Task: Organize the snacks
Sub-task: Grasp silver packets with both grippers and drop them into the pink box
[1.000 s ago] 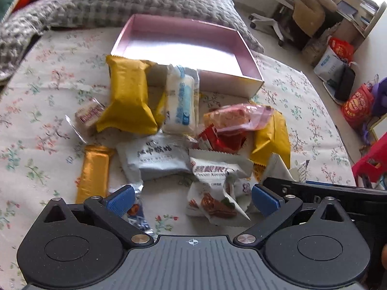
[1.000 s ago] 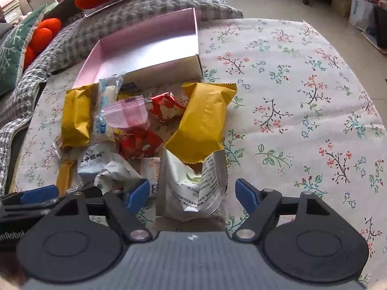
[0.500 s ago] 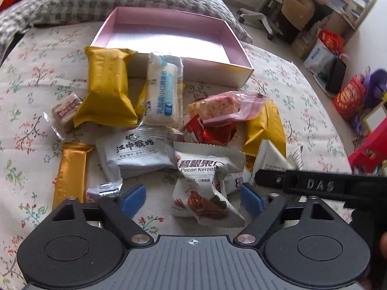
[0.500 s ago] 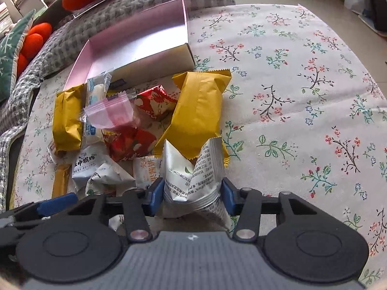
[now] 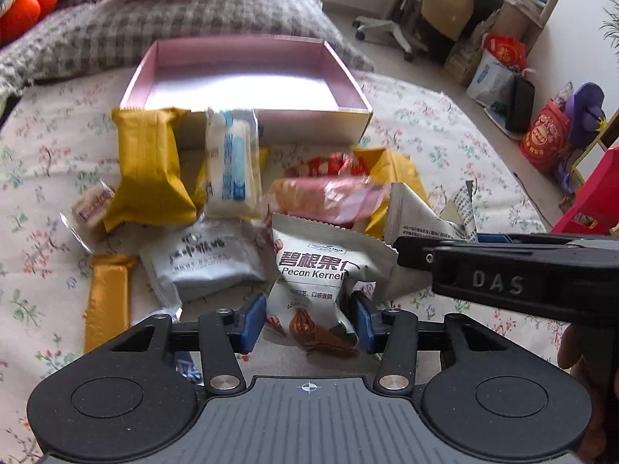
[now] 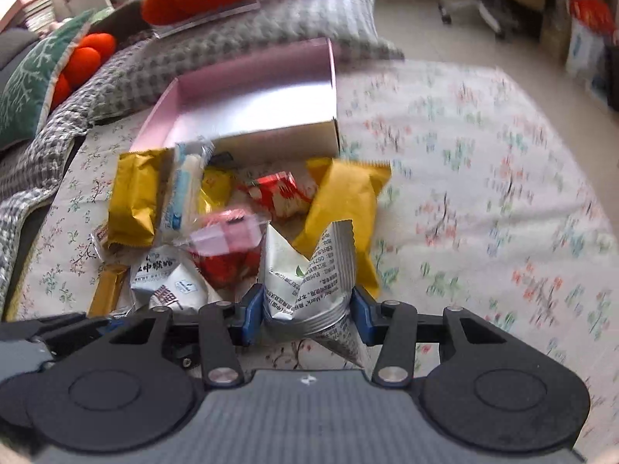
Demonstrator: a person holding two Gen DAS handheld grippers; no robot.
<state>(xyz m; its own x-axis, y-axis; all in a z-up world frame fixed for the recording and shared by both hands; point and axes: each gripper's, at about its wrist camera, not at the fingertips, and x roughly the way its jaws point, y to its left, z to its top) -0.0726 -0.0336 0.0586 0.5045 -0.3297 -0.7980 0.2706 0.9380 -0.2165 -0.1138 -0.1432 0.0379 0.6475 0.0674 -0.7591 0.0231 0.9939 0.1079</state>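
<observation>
A heap of snack packets lies on the floral cloth (image 6: 483, 212) in front of an empty pink box (image 5: 247, 77). My left gripper (image 5: 307, 323) has its jaws closing on a white pecan kernel packet (image 5: 309, 270), and the blue pads touch both of its sides. My right gripper (image 6: 307, 317) is shut on a silver packet (image 6: 309, 282) with small print, standing upright between the pads. That silver packet (image 5: 414, 208) and the right gripper's black body (image 5: 503, 278) also show at the right of the left wrist view.
The heap holds a yellow packet (image 5: 151, 170), a white and blue bar (image 5: 230, 166), a grey packet (image 5: 201, 259), a gold bar (image 5: 106, 301), a pink packet (image 5: 325, 197). Behind the box lies a checked pillow (image 5: 154, 23). Bags (image 5: 541, 139) and an office chair (image 5: 406, 19) stand on the floor.
The left jaws have come in from wide open onto the pecan kernel packet. The right jaws have closed on the silver packet and stay there.
</observation>
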